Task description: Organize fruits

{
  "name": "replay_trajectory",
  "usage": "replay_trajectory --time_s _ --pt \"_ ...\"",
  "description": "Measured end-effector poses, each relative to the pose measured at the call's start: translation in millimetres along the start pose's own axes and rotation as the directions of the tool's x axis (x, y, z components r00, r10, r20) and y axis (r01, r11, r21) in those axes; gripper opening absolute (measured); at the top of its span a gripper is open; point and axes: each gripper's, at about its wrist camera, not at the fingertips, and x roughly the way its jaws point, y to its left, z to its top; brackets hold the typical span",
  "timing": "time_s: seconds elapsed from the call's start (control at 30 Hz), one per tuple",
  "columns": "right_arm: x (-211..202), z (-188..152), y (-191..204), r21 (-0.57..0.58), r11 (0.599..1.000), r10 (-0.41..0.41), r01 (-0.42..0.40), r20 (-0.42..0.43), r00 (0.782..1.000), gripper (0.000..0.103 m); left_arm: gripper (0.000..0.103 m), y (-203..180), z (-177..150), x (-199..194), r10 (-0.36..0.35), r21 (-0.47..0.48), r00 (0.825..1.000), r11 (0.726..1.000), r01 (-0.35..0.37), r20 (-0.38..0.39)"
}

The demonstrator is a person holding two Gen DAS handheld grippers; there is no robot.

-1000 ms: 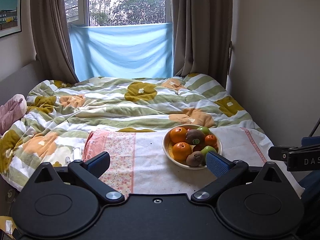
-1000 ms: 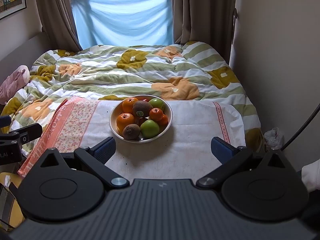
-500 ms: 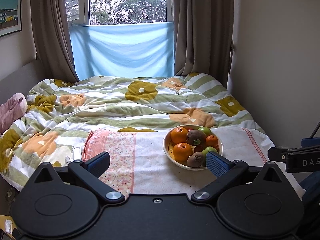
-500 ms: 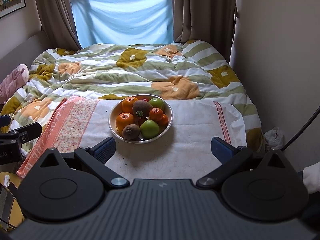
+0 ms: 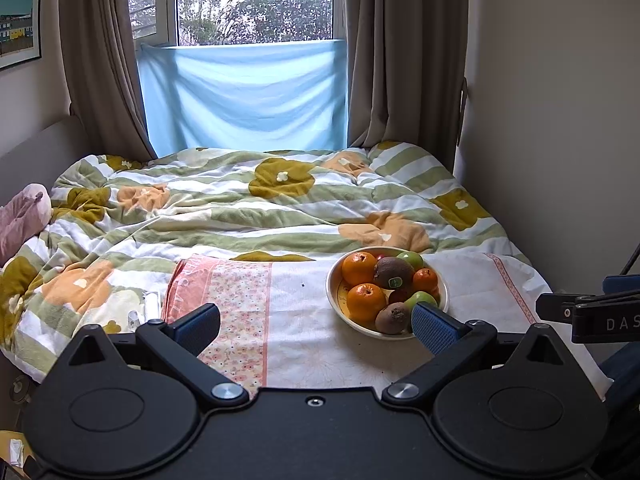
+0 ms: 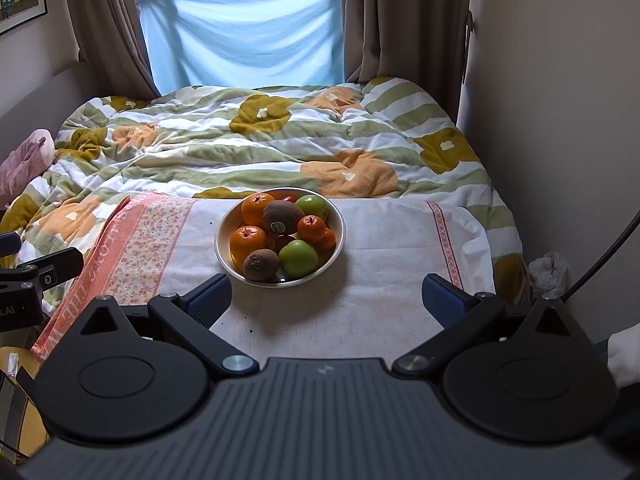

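Observation:
A pale round bowl (image 6: 224,256) (image 5: 334,296) sits on a white cloth with a pink floral band (image 6: 380,280) at the foot of the bed. Piled in it are oranges (image 6: 248,242) (image 5: 365,300), kiwis (image 6: 261,264) (image 5: 392,272), green apples (image 6: 299,256) (image 5: 411,258) and small tangerines (image 6: 311,228). My left gripper (image 5: 316,326) is open with nothing between its fingers; its right pad overlaps the bowl's near right rim. My right gripper (image 6: 326,300) is open and empty, just short of the bowl.
A striped floral duvet (image 5: 260,208) covers the bed behind the cloth. A pink plush (image 5: 22,216) lies at the left edge. The wall (image 6: 560,120) runs close on the right, with a crumpled bag (image 6: 548,268) on the floor. Curtains and a blue sheet (image 5: 244,96) hang at the back.
Both views have shifted only slightly; the left wrist view has tipped up a little. The bowl, fruit and both open grippers look the same.

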Motion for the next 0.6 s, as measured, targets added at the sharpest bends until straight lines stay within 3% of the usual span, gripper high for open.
replay_trajectory --time_s 0.6 --pt "1.0 0.6 1.3 0.002 1.0 0.002 -0.002 -0.001 1.0 0.103 0.103 4.6 -1.7 0.0 0.012 0.006 1.0 1.0 -0.012 -0.006"
